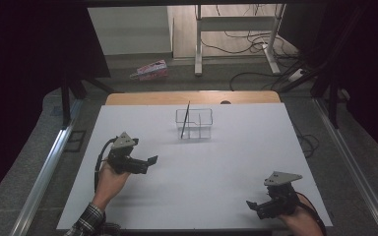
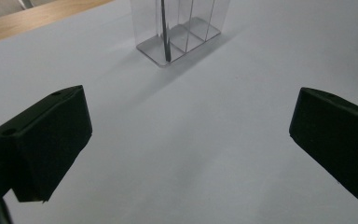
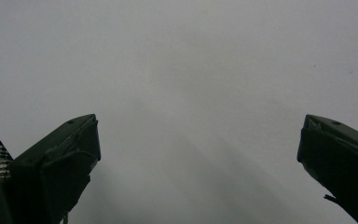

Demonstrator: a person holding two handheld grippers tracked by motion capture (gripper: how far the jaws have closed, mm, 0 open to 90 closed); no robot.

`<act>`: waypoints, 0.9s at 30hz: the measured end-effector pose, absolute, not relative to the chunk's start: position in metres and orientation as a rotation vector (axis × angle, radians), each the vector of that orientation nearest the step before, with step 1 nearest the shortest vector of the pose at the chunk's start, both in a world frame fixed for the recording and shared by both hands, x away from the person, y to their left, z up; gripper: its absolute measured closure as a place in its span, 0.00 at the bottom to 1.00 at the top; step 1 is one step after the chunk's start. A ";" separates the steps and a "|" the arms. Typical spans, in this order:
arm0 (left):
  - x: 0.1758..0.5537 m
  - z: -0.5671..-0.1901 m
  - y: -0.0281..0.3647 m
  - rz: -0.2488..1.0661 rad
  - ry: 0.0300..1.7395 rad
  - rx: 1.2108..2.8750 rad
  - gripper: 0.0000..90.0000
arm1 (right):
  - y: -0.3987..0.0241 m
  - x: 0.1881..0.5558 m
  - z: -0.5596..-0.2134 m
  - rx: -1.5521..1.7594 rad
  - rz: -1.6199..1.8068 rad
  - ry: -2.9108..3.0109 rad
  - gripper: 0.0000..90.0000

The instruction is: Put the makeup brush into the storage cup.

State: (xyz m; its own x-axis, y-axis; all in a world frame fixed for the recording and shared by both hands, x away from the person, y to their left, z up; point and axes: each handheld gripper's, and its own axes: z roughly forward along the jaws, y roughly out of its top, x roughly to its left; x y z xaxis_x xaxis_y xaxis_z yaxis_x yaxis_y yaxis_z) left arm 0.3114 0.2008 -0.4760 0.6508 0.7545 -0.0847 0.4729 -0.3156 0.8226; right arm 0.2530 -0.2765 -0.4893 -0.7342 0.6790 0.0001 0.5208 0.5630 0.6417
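Observation:
A clear plastic organizer [image 1: 195, 123] with several compartments stands at the far middle of the white table [image 1: 226, 162]. A thin dark stick [image 1: 185, 120] leans upright in its left compartment. The left gripper view has the organizer [image 2: 179, 32] and the stick [image 2: 165, 35] ahead of its jaws. My left gripper [image 1: 150, 161] hovers at the table's left, open and empty, pointing right toward the organizer. My right gripper [image 1: 252, 205] is low at the front right, open and empty, with bare white surface between its jaws [image 3: 196, 154].
A wooden strip [image 1: 192, 97] borders the table's far edge. Beyond it on the floor lie a pink-and-white box [image 1: 150, 70], metal desk legs [image 1: 198, 39] and cables [image 1: 256, 73]. Rails run along both sides of the table.

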 end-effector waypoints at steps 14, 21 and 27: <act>0.296 -0.475 0.202 0.425 0.976 1.998 0.00 | -0.278 0.253 -0.488 1.004 0.939 2.538 0.00; 0.289 -0.474 0.204 0.430 0.982 1.999 0.00 | -0.279 0.253 -0.487 1.008 0.950 2.525 0.00; 0.282 -0.475 0.205 0.438 0.989 2.011 0.00 | -0.281 0.254 -0.486 1.010 0.968 2.505 0.00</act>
